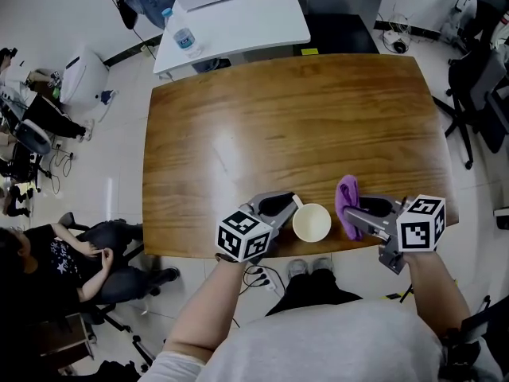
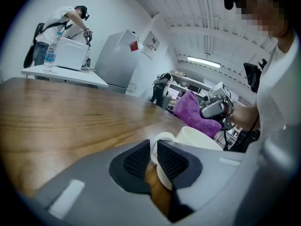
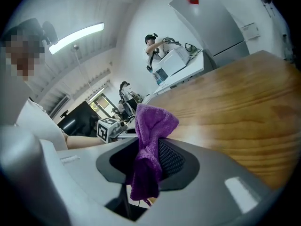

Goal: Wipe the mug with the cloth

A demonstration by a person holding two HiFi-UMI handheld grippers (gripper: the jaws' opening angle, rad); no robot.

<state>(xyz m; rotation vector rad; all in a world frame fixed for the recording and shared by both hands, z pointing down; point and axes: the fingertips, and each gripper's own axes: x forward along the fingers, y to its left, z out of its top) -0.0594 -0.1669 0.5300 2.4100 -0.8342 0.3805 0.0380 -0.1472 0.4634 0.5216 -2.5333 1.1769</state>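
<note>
A white mug (image 1: 312,223) stands near the front edge of the wooden table (image 1: 294,126). My left gripper (image 1: 294,207) is shut on its handle; in the left gripper view the pads (image 2: 171,160) press the handle (image 2: 159,139) from both sides, with the mug body (image 2: 200,138) just beyond. My right gripper (image 1: 350,217) is right of the mug, shut on a purple cloth (image 1: 347,204). In the right gripper view the cloth (image 3: 153,124) stands up out of the jaws and hangs down between them. The cloth (image 2: 193,109) is close to the mug's right side; I cannot tell if they touch.
The table's front edge lies right under both grippers. Behind the wooden table stands a white table (image 1: 238,14) with a water bottle (image 1: 183,37). A person sits on the floor side at the left (image 1: 71,253). An office chair (image 1: 477,94) is at the right.
</note>
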